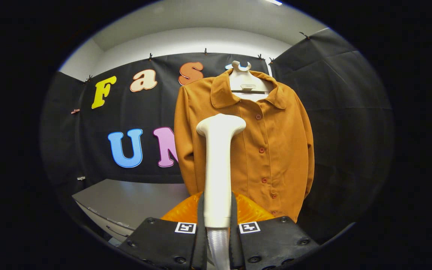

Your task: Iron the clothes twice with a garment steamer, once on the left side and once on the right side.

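- I'm clamping the steamer [218,165] handle between both fingers of my gripper [218,232], head pointing up at 12 o'clock.
- Shirt [261,146] is hanging just beyond, stretching toward 1 o'clock.
- Handle's looking smooth, so I'm worrying about it twisting and missing one side.

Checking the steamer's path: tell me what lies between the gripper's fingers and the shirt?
In the gripper view, the white steamer handle rises from the gripper, shut on it; its head lies over the brown shirt.

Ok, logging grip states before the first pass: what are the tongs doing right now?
Tongs: closed on the steamer handle, both fingers pressing it, its head raised in front of the shirt.
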`<state>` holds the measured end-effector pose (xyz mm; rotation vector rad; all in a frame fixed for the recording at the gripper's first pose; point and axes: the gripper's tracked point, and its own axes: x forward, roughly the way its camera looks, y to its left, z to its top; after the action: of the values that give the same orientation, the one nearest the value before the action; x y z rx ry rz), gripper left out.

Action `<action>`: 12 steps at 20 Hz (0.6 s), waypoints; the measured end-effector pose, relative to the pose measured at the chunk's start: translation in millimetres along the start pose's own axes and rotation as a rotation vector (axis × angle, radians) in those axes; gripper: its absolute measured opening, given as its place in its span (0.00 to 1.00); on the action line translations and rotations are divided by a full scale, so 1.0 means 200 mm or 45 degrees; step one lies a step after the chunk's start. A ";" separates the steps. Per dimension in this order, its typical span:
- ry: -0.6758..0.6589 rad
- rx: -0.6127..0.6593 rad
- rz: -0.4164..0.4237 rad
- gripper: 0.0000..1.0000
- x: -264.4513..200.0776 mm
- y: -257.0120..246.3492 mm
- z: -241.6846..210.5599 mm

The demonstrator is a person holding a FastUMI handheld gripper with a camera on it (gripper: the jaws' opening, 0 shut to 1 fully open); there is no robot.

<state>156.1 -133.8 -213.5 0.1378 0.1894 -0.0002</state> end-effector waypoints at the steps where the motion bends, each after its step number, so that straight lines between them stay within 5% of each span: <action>1: 0.017 -0.006 -0.001 0.27 0.00 -0.01 -0.03; 12: 0.213 0.014 -0.048 0.27 -0.12 -0.11 -0.42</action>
<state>116.8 -143.9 -293.8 0.1455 0.3588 -0.0271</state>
